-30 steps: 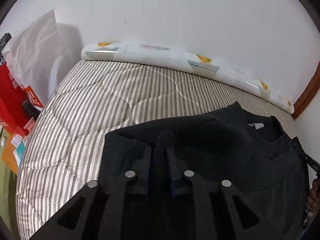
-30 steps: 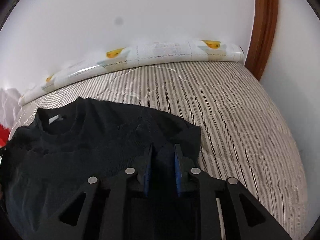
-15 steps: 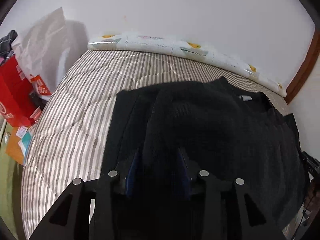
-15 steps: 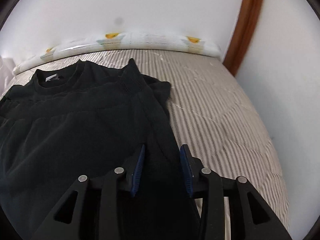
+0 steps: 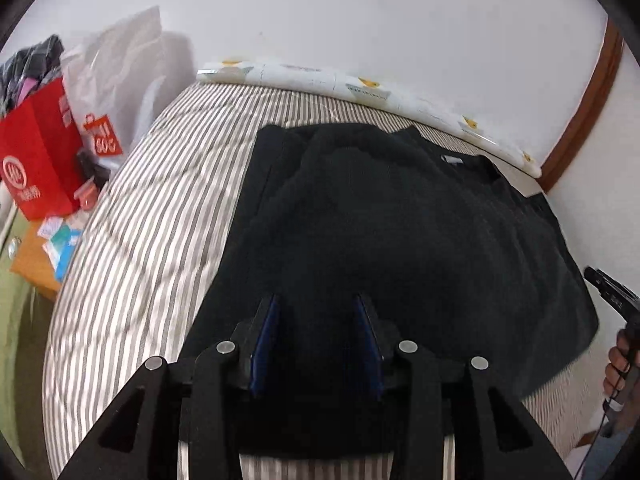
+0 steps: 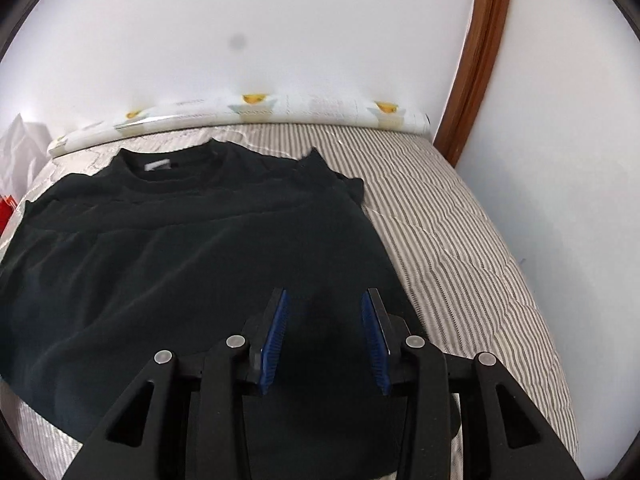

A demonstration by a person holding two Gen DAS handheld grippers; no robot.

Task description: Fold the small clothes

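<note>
A home bedroom: bed (image 5: 152, 208) with striped quilted cover against a white wall (image 6: 280, 20), rolled printed mat (image 6: 256, 112) along its far edge, wooden door frame (image 6: 480, 60), shopping bags (image 5: 44, 152) and clutter beside it.

Matt black knit shirt (image 6: 192, 248) on striped quilted cloth bedcover (image 6: 448, 232).
</note>
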